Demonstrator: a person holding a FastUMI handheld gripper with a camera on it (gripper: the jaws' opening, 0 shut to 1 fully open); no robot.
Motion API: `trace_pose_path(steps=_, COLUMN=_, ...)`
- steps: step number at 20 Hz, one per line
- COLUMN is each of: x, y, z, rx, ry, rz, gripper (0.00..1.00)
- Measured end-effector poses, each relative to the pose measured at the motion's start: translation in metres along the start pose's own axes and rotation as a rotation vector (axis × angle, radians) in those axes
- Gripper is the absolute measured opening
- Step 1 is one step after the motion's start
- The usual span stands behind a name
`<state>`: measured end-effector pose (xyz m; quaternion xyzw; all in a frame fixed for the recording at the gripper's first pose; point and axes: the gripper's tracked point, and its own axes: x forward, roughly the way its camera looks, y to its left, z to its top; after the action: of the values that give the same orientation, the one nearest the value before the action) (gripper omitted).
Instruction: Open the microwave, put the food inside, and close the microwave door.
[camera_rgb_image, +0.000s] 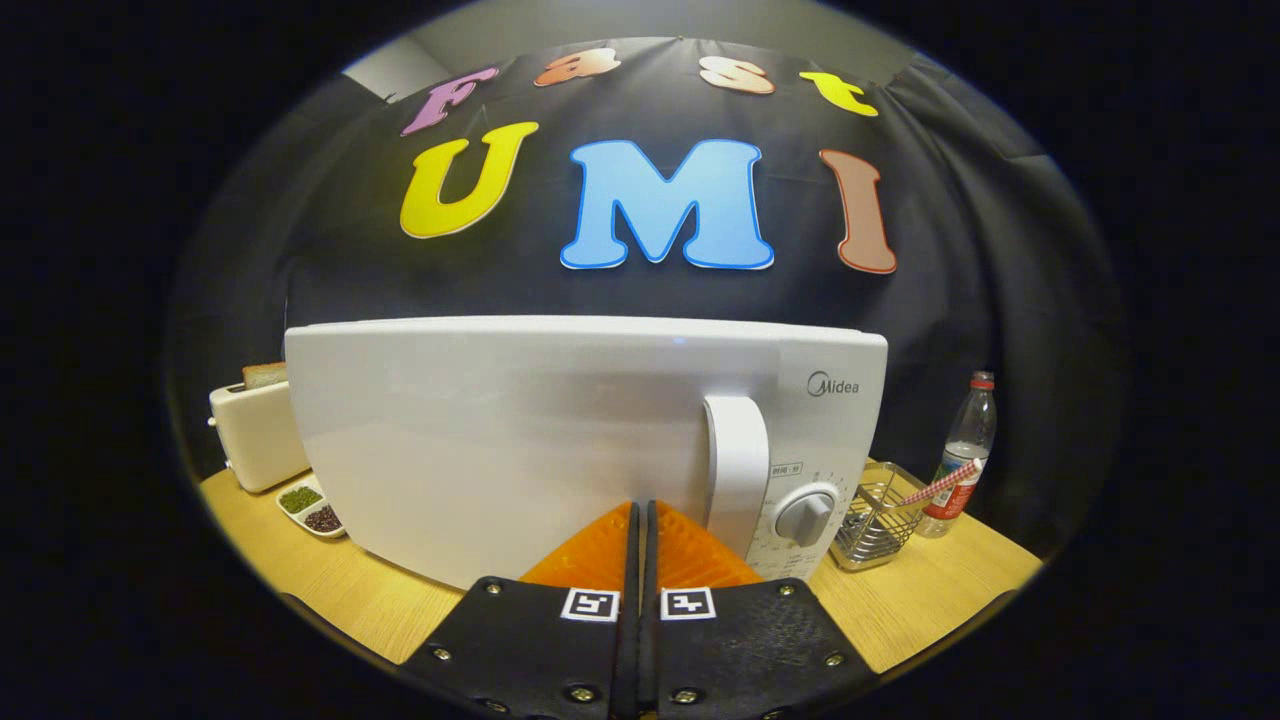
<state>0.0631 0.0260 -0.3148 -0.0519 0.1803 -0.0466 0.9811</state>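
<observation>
With my gripper (640, 510) pinched closed on nothing just ahead of the microwave (560, 440), door closed, I'd spread the fingers, hook the handle (738, 470) just right of them, and pull gently outward.

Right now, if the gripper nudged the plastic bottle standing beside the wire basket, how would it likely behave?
The plastic bottle is tall and narrow, so it would probably tip rather than slide. It looks mostly empty, hence likely light. Once down, its round body may roll toward the wire basket. The gripper is shut, near the microwave.
</observation>
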Motion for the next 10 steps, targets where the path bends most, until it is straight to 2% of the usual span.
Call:
trace_pose_path(steps=1, x=0.006, y=-0.001, z=-0.005, rx=0.000, ry=0.034, rz=0.005, gripper=0.01)
trace_pose_path(steps=10, x=-0.005, y=-0.001, z=0.008, rx=0.046, ry=0.028, rz=0.026, gripper=0.04)
